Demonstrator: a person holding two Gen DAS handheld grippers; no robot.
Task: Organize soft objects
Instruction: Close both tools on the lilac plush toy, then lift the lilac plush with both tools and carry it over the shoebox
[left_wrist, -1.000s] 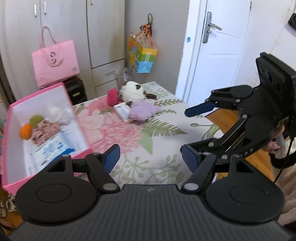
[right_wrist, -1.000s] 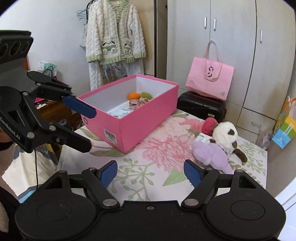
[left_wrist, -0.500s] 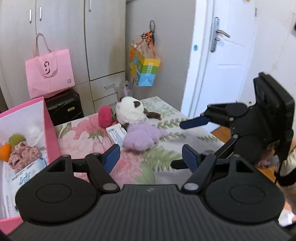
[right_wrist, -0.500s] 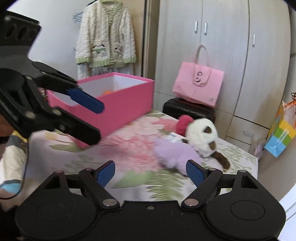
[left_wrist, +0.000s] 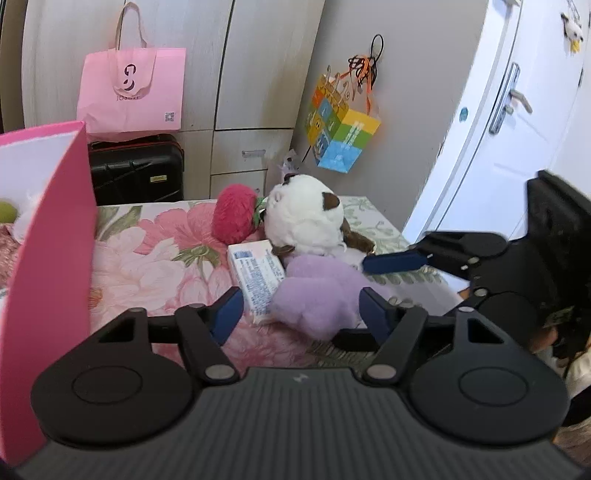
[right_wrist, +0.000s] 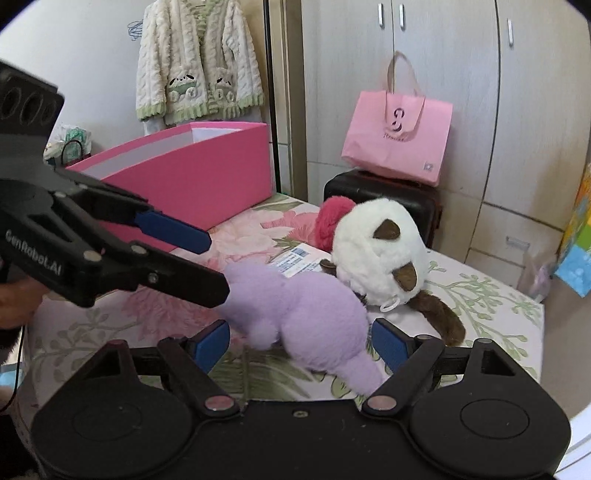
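With both tongs (left_wrist: 297, 312) (right_wrist: 301, 345) open around purple toy (right_wrist: 306, 314), left closing, not gripping: could tug apart, or knock panda (right_wrist: 380, 251) off table (right_wrist: 480, 295) edge.

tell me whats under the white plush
The white plush lies partly on a white printed packet, beside the purple plush. The rest of the packet and the cloth beneath are covered.

Lilac plush (right_wrist: 306, 314), white-and-brown plush (right_wrist: 380, 251), raspberry-red plush (left_wrist: 234, 214), hot-pink box (right_wrist: 192, 177), pink-floral tablecloth (left_wrist: 155, 258)
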